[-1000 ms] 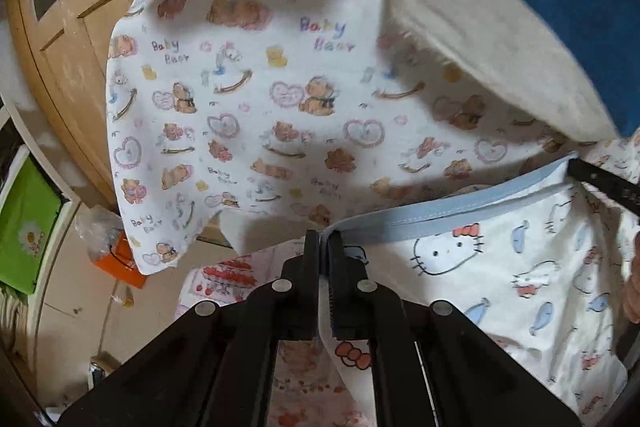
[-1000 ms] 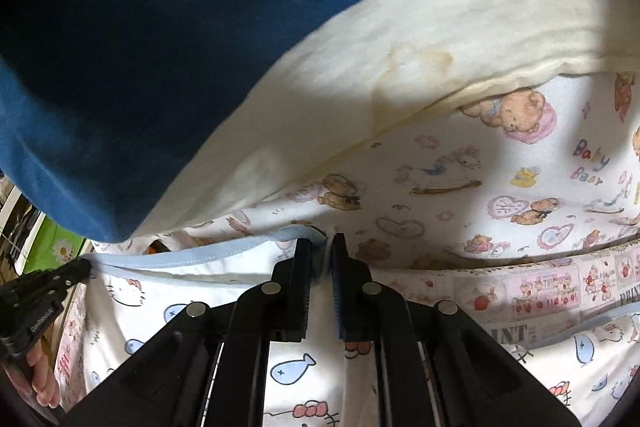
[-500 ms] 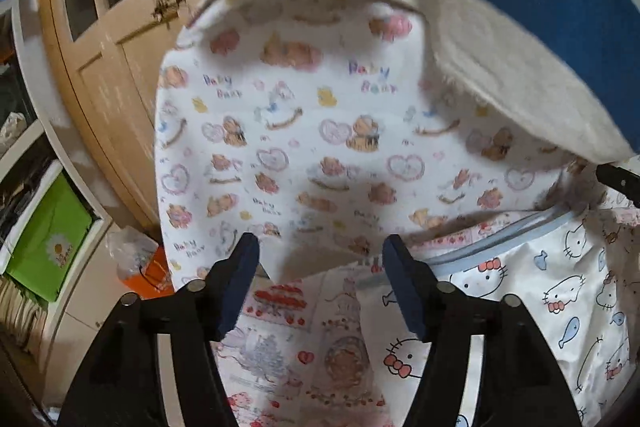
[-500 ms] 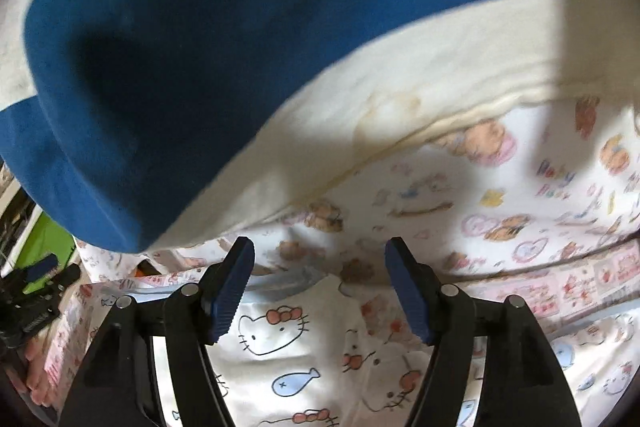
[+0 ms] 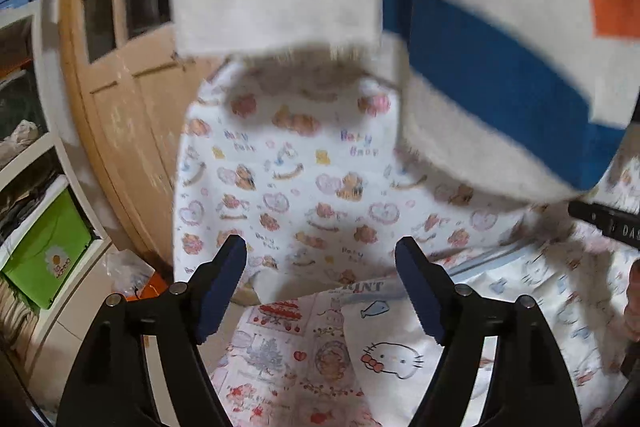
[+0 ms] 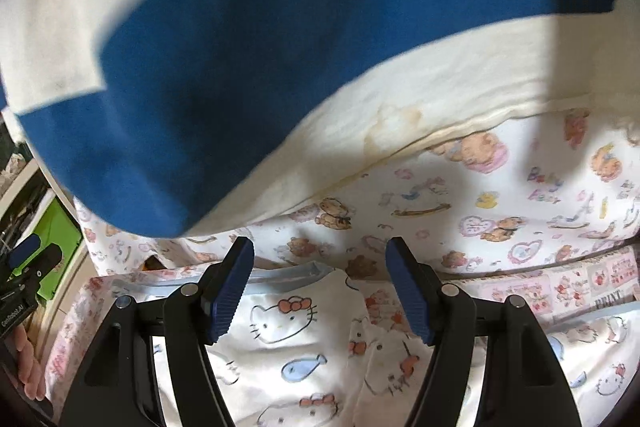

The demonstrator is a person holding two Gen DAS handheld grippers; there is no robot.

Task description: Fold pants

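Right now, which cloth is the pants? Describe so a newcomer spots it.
Find the blue-and-cream blanket on top, then the teddy-bear sheet under it. The pants lie nearest the open right gripper: white, cat faces, blue fish, pale-blue waistband.

This looks like a room in a home. A tall wooden door (image 5: pixel 120 131) with glass panes stands on the left. Beside it are white shelves (image 5: pixel 36 163) full of stuff, with a bright green box (image 5: pixel 48 251) on one shelf. The bed is covered with baby sheets (image 5: pixel 304 187) printed with little bears and hearts. A big blue, white and orange blanket (image 6: pixel 280 39) lies on top.
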